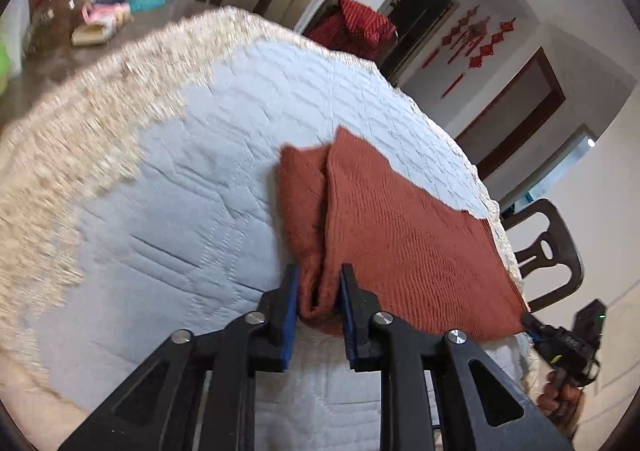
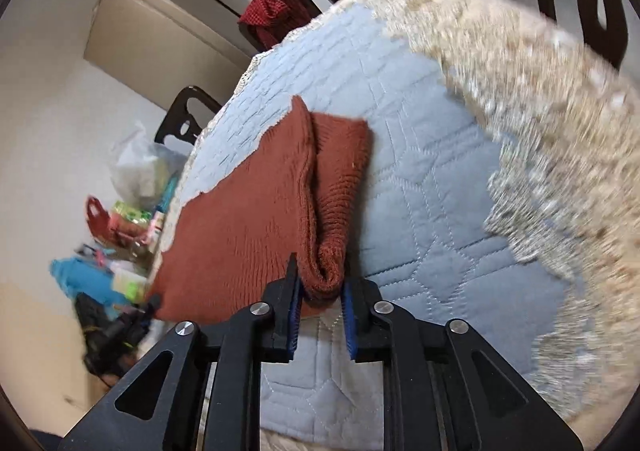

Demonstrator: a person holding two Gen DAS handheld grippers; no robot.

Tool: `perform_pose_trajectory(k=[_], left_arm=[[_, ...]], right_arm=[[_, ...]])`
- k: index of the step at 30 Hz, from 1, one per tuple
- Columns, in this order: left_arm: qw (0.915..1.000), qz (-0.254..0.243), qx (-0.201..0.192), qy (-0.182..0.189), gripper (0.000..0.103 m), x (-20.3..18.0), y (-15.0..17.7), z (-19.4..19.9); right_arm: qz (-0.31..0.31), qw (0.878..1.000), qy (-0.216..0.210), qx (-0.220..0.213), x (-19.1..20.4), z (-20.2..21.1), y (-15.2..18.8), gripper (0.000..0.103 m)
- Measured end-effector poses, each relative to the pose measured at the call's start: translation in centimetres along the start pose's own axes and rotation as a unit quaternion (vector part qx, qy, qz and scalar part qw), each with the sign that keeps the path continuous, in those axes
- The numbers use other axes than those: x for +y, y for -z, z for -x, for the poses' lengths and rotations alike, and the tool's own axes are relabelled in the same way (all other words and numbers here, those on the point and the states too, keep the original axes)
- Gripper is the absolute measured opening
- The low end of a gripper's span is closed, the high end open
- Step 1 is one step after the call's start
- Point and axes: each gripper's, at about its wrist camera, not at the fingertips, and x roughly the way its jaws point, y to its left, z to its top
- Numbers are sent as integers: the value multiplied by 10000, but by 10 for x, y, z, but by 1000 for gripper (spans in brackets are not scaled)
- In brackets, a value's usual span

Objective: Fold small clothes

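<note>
Left wrist view: your left gripper [image 1: 319, 283] and right gripper [image 2: 320, 283] each pinched a folded corner of the rust-red knitted garment [image 1: 400, 227] over the pale blue quilted cover [image 1: 180, 179].

Rust-red knit garment [image 1: 400, 227], folded, near corners lifted, lies on quilted cloth [image 1: 180, 191].

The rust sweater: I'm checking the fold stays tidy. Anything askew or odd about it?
Slightly. The rust sweater has a side flap folded over crookedly, bunching into a thick roll where each gripper pinches it, left gripper, right gripper. No damage shows.
</note>
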Motion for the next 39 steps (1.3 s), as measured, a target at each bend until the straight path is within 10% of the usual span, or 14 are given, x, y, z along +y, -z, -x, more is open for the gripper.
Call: perform_pose_trajectory(k=[7, 13, 39], left_arm=[[9974, -550, -460, 12, 22, -28, -24, 7], [9922, -1241, 80, 121, 22, -59, -22, -51], [9803, -1721, -132, -958, 23, -84, -56, -87]], right_arm=[[817, 9947, 127, -606, 38, 15, -10, 19], [1252, 9919, 216, -73, 50, -47, -19, 19], [976, 9936, 449, -343, 54, -68, -65, 14]])
